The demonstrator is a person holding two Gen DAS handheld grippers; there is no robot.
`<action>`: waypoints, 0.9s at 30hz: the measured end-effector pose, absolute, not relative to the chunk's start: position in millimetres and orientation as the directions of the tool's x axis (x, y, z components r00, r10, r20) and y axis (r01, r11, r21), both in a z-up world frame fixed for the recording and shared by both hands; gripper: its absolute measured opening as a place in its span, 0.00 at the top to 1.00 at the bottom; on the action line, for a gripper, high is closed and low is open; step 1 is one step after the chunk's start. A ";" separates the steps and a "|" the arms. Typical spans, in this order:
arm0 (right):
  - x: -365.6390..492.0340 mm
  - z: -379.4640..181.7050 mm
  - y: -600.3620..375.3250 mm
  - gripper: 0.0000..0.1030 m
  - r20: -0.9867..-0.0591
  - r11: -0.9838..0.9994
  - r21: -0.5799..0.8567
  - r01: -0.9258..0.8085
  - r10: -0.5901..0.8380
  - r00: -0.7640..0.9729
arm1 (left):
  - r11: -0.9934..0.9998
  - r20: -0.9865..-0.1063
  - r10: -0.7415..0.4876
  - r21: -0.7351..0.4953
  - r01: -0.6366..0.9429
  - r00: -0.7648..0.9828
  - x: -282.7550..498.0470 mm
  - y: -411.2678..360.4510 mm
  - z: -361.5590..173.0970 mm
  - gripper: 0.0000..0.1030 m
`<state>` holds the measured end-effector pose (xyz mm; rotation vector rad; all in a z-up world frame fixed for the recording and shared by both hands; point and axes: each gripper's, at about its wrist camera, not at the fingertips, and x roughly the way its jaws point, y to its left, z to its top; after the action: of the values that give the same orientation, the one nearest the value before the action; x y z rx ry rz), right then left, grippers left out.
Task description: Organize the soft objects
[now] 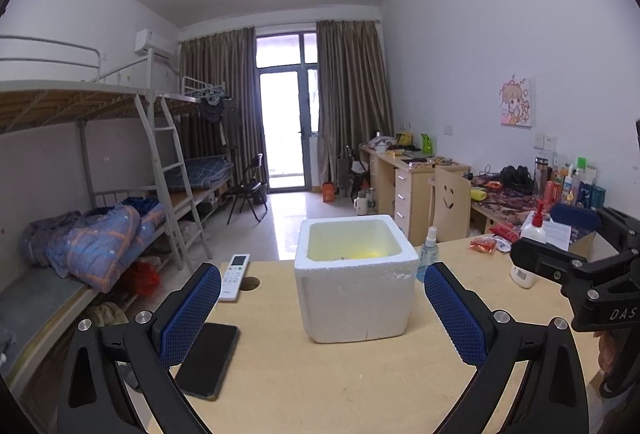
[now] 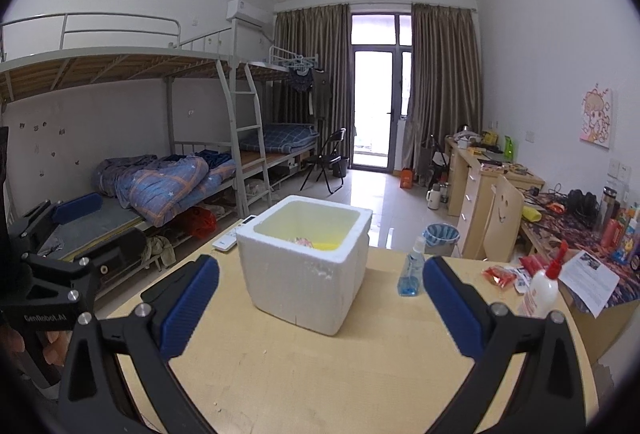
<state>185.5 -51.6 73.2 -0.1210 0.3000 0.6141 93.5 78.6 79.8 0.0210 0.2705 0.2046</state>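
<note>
foam box (image 1: 354,284), white, open-topped, is standing upright near the middle of the light wooden table (image 1: 340,386); it is serving as the landmark for every entry below. soft objects (image 2: 316,243), yellow and pinkish, are lying low inside the box, only partly showing over its rim; what they are cannot be told.

left gripper (image 1: 322,314) is hovering on the near side of the box, its blue-padded jaws spread wide with nothing between them. right gripper (image 2: 320,304) is likewise hanging before the box, jaws gaping wider than the box and gripping nothing.

phone (image 1: 208,360), black, is lying flat to the near left of the box, just under the left gripper's left finger (image 1: 188,312). remote control (image 1: 234,276), white, is lying to the left of the box. spray bottle (image 2: 412,272) with blue liquid is standing just right of the box. white bottle (image 2: 540,288) with a red nozzle is standing further right, near red snack packets (image 2: 500,274).
</note>
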 end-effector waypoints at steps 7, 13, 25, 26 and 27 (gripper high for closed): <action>167.6 55.6 -67.7 0.00 -0.292 0.813 -0.018 -0.583 0.553 0.780 | 0.975 -0.235 0.221 0.053 -0.214 0.947 72.8 65.9 61.2 0.01; 148.4 37.0 -77.1 0.00 -0.261 0.814 -0.018 -0.581 0.557 0.789 | 0.970 -0.189 0.241 0.027 -0.240 0.952 54.6 61.8 47.4 0.01; 119.3 0.8 -95.9 0.00 -0.200 0.828 -0.026 -0.560 0.545 0.814 | 0.963 -0.136 0.268 0.025 -0.268 0.954 33.7 46.0 15.2 0.01; 117.7 -2.6 -96.7 0.00 -0.199 0.832 -0.032 -0.554 0.538 0.819 | 0.964 -0.143 0.265 0.027 -0.264 0.954 34.2 45.9 13.1 0.01; 115.5 -5.7 -97.8 0.00 -0.196 0.834 -0.031 -0.550 0.535 0.822 | 0.965 -0.147 0.261 0.027 -0.260 0.954 34.2 45.1 9.7 0.01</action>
<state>115.5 -97.8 -5.7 -0.0875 0.1828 0.5778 34.2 45.1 9.7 0.0078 0.1498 0.2648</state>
